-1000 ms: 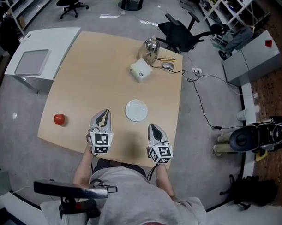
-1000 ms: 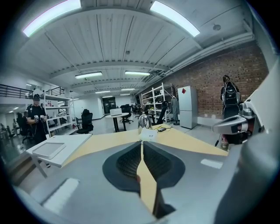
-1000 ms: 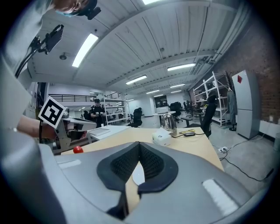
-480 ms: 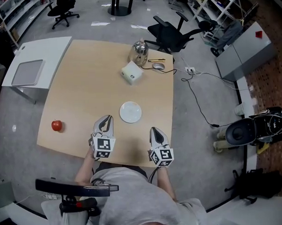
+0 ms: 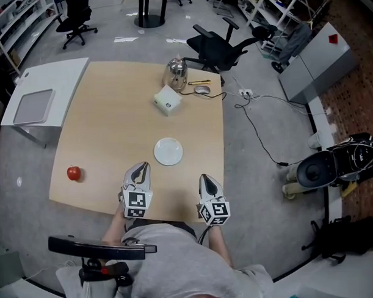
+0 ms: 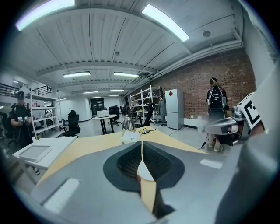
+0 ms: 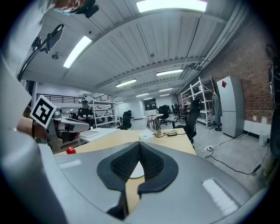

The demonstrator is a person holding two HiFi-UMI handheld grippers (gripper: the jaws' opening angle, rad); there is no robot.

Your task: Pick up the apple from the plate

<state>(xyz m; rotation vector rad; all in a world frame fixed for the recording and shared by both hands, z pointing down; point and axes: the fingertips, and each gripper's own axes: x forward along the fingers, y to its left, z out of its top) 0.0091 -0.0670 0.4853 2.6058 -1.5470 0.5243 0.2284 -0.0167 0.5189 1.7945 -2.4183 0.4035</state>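
Left gripper (image 5: 140, 166), right gripper (image 5: 204, 177): near-level, closed

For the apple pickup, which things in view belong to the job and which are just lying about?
Job:
- apple, on the table near its left edge, not on the plate
- plate, empty
- left gripper and right gripper, both shut, holding nothing

Lying about:
- kettle
- white box
- mouse
- grey tray on the side table

On the counter (image 5: 106, 123): white plate (image 5: 168, 151) just ahead between left tongs (image 5: 140, 168) and right tongs (image 5: 204, 179); apple (image 5: 74, 174) well left; box (image 5: 167, 100), kettle (image 5: 176, 73), mouse (image 5: 201, 89) far beyond.
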